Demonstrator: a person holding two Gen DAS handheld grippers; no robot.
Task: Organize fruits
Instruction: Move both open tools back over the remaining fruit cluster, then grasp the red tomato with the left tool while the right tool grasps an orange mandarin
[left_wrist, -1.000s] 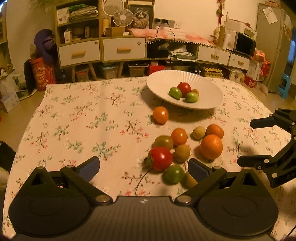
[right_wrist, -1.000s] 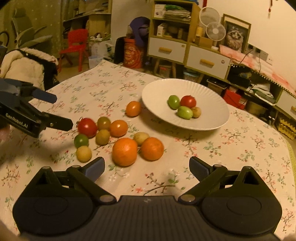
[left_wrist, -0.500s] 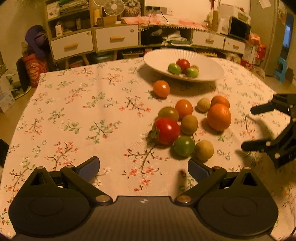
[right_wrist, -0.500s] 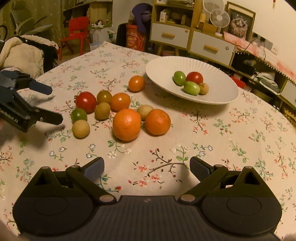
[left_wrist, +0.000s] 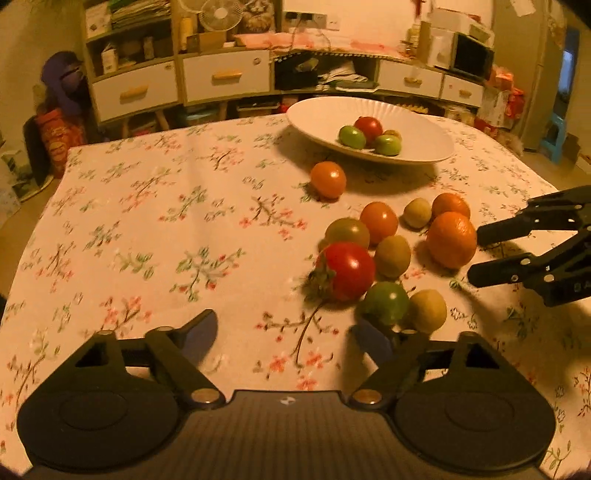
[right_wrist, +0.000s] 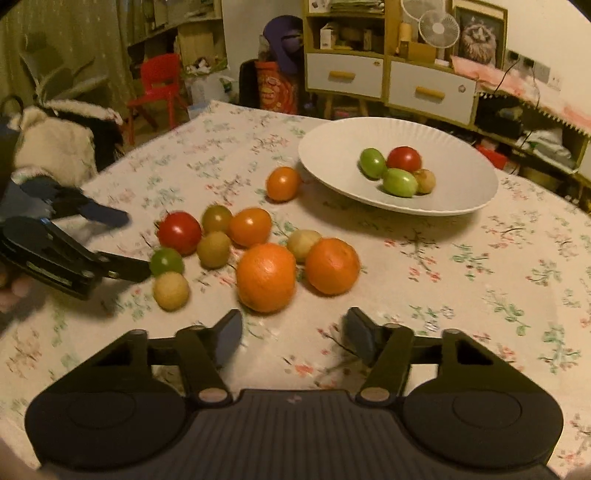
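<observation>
Grippers have both just been closing, with nothing yet between either pair of jaws. Left gripper (left_wrist: 284, 334), still parted, has dropped closer to the loose fruit cluster beside a green tomato (left_wrist: 386, 304); right gripper (right_wrist: 291, 334), narrower, faces a large orange (right_wrist: 266, 277). Plate (right_wrist: 332, 147) holds four fruits; pickups look imminent.

four fruits (right_wrist: 397, 171) in one plate (right_wrist: 332, 155), ten fruits (right_wrist: 255, 247) on the tablecloth (right_wrist: 480, 277).
</observation>
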